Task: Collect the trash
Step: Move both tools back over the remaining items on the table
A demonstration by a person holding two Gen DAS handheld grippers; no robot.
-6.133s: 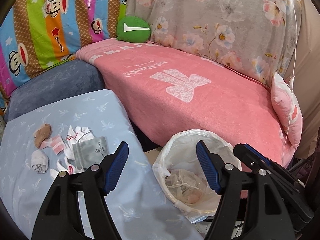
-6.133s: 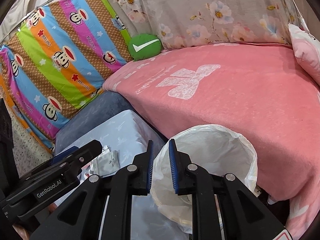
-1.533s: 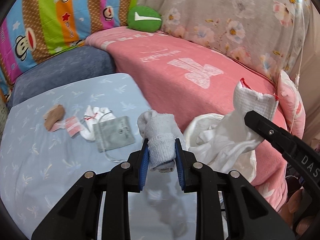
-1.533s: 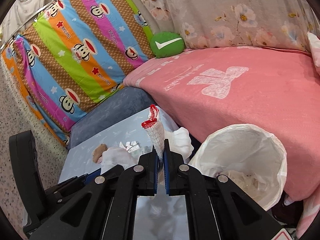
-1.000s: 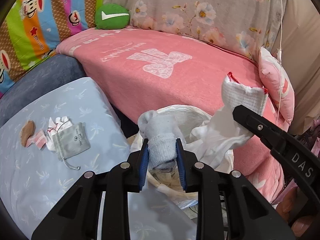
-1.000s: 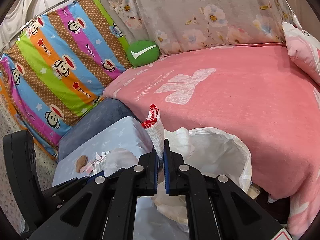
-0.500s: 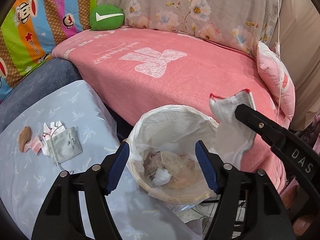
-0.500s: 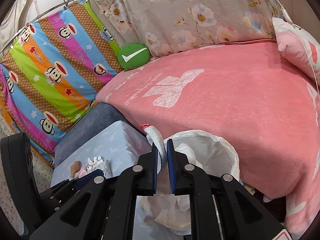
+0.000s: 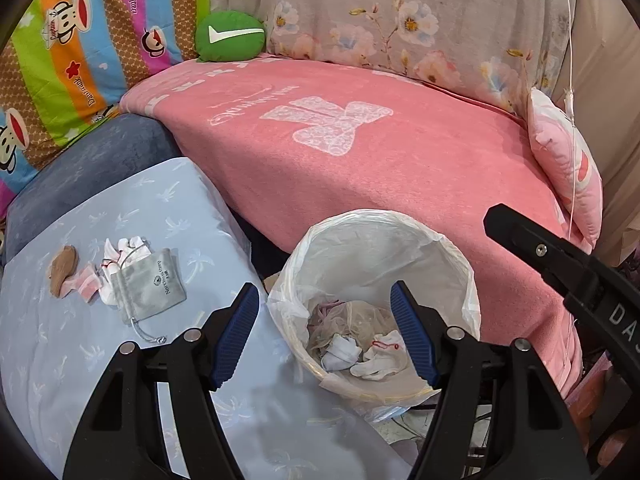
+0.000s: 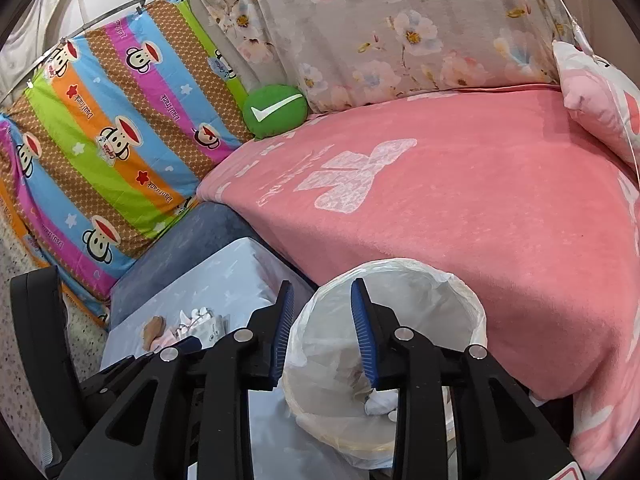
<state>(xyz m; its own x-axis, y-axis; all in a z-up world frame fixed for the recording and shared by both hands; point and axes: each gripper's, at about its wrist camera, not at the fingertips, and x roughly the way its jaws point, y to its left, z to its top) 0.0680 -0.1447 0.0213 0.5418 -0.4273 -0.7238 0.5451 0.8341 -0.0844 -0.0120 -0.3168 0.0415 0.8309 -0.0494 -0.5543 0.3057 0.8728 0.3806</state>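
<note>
- Step in hand: dropping trash into the lined bin; both grippers are hovering over its mouth with nothing between the fingers.
- Left gripper is standing wide open, empty; the bin's inside is showing between its fingers.
- Right gripper is partly open, its jaws having just been opening, nothing between them.
- Two white socks are lying at the bin's bottom, below and between the left fingers.
- Remaining trash: grey drawstring pouch, white crumpled bits, pink wrapper and brown scrap are sitting together on the blue-sheeted surface, off beyond the left finger of the left gripper.
- Next move, by my judgement: swinging a gripper back to that pile and closing on one piece; the pouch is flat, so pinching an edge or the cord is likely needed.
- Around: pink blanket beyond the fingers, green cushion far back; nothing is blocking the way to the pile.
</note>
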